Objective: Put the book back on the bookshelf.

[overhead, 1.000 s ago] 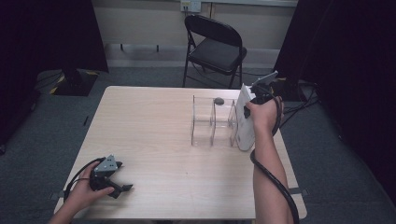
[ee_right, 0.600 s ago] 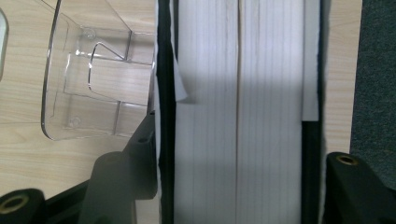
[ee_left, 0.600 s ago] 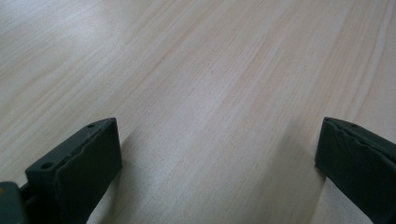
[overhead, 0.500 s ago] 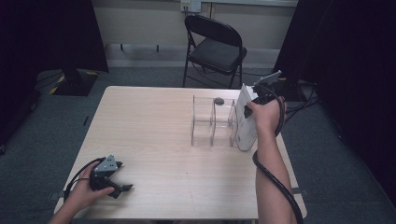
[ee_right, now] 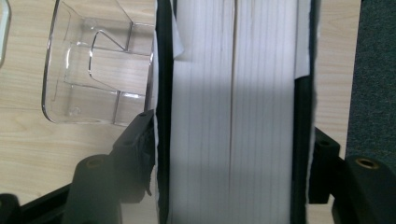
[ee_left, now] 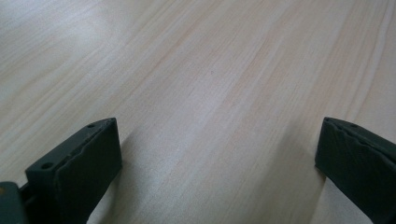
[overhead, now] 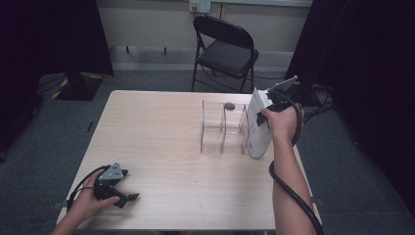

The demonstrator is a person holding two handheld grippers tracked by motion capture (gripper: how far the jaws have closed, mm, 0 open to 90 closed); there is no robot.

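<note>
1. A thick white book with dark covers (overhead: 258,128) stands upright at the right end of the clear plastic rack with three slots (overhead: 222,128), on the pale wooden worktop (overhead: 161,132).
2. In the right gripper view, the book's white page edges (ee_right: 233,112) sit between the fingers (ee_right: 140,154) of the right gripper (overhead: 274,105). The fingers have just been opening. They are right beside the covers, but I cannot tell if they press on them.
3. The clear rack wall (ee_right: 93,70) is just beside the book.
4. A small dark grey lump (overhead: 229,105) lies on the worktop behind the rack.
5. A black folding chair (overhead: 222,49) stands on the floor past the far edge of the worktop.
6. The left gripper (overhead: 117,188) rests near the front left corner, well apart from the book. Its fingers (ee_left: 79,168) are spread wide with bare wood between them.
7. Next to the older pictures, the book, the rack and both hands are in the same places.
</note>
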